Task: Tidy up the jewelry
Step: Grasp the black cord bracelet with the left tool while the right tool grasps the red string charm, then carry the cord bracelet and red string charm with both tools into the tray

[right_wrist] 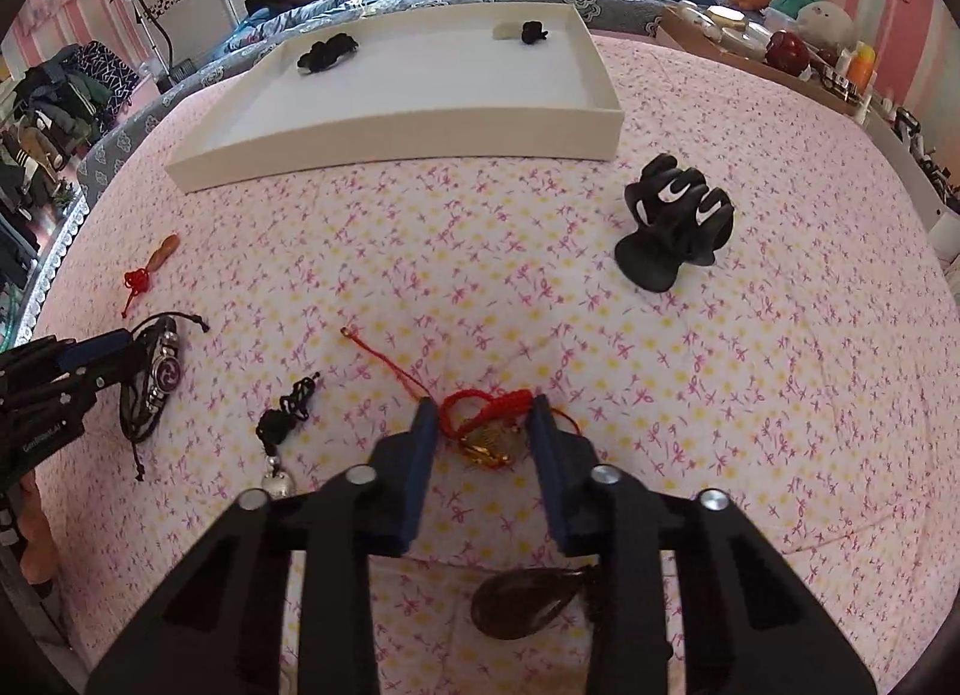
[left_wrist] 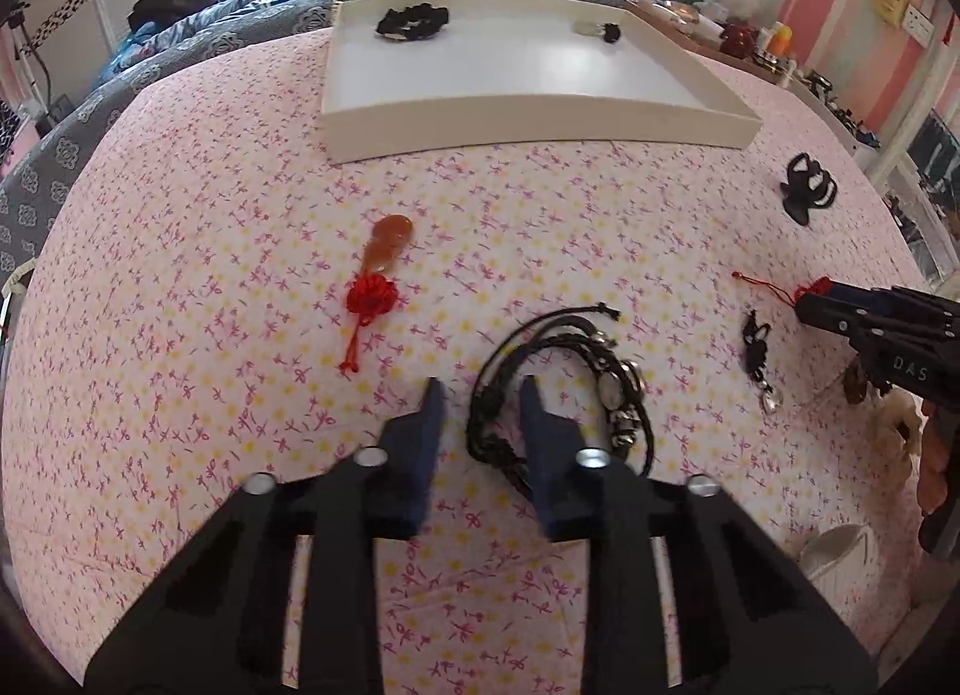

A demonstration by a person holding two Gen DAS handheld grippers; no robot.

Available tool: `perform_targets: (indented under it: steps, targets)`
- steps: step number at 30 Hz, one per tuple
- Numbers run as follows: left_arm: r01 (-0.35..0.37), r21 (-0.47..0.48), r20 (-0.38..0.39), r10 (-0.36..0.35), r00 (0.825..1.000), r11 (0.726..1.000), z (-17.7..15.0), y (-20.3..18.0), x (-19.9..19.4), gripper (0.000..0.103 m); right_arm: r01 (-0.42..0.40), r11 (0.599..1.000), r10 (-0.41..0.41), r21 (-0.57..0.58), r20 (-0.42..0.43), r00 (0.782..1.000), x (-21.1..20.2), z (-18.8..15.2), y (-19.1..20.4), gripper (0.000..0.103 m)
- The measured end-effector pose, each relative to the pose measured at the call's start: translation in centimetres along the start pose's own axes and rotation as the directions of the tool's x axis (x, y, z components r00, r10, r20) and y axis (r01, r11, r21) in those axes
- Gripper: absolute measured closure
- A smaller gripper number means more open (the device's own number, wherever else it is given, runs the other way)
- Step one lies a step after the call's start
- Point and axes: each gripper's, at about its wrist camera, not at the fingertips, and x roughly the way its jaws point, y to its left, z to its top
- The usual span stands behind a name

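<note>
- My left claw is apart, low over the pink flowered bedsheet; one finger sits inside the loop of the black cord bracelet, the other just outside it, with nothing clamped.
- My right claw is also apart, its fingers on either side of the red cord charm with a gold piece, which lies on the sheet.
- The white tray lies farther up the bed, with a black scrunchie and a small black-and-pale piece inside it.
- On the sheet lie the black hair clip, an orange pendant with a red knot, and a black knotted charm with a silver bell.
- A dark teardrop pendant lies under my right claw.
</note>
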Motion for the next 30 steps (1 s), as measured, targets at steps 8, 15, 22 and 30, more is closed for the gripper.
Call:
perform_targets:
  steps: [8,15,22,30]
  targets:
    - [-0.012,0.003,0.000,0.012,1.000,1.000,-0.1,0.0,0.0,0.093,-0.011,1.000,0.011,-0.003,0.018,1.000,0.0,0.1,-0.3,0.085]
    - [-0.005,-0.011,0.008,0.005,1.000,1.000,0.1,0.4,-0.5,0.094,0.000,1.000,-0.001,0.007,0.048,0.999,-0.7,0.3,-0.8,0.097]
    - [0.006,-0.015,0.042,-0.006,0.999,1.000,1.2,0.8,-1.8,0.096,-0.011,1.000,0.009,0.028,0.080,0.997,-1.7,0.8,-1.3,0.097]
    - [0.032,-0.031,0.084,-0.029,0.996,0.999,2.6,1.6,-4.1,0.096,-0.034,0.998,0.028,0.048,0.117,0.993,-3.4,1.5,-1.6,0.097]
